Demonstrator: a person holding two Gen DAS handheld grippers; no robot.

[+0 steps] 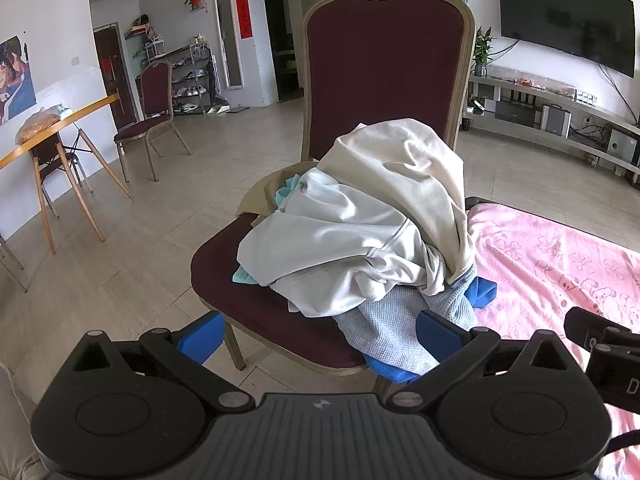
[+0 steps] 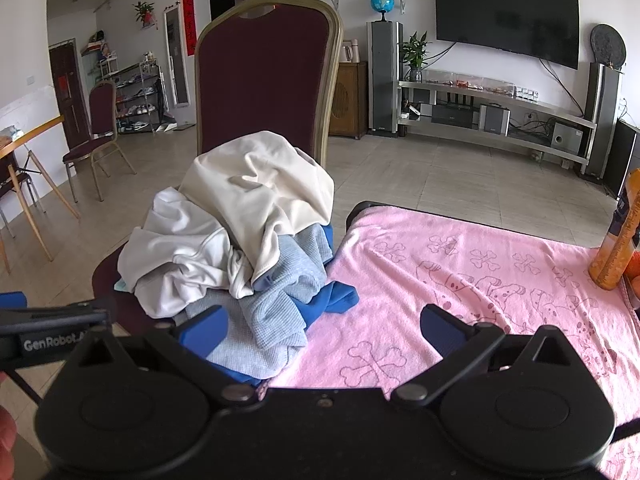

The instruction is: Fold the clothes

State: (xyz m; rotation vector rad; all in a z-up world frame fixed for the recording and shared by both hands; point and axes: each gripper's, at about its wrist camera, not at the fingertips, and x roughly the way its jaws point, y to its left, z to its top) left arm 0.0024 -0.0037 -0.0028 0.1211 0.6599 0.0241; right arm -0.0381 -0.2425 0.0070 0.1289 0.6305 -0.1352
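A pile of clothes (image 1: pixel 360 224) lies on the seat of a maroon chair (image 1: pixel 384 60): a cream garment on top, a white one below it, a light blue waffle-knit one and a bright blue one at the bottom right. The pile also shows in the right wrist view (image 2: pixel 240 232). My left gripper (image 1: pixel 320 332) is open and empty, just in front of the chair seat. My right gripper (image 2: pixel 324 328) is open and empty, over the edge of the pile and a pink towel (image 2: pixel 480 280) spread on the table.
An orange bottle (image 2: pixel 620 236) stands at the towel's right edge. A second maroon chair (image 1: pixel 154 108) and a wooden table (image 1: pixel 60 128) stand at the left. A TV (image 2: pixel 508 16) and media shelf (image 2: pixel 500 116) line the far wall.
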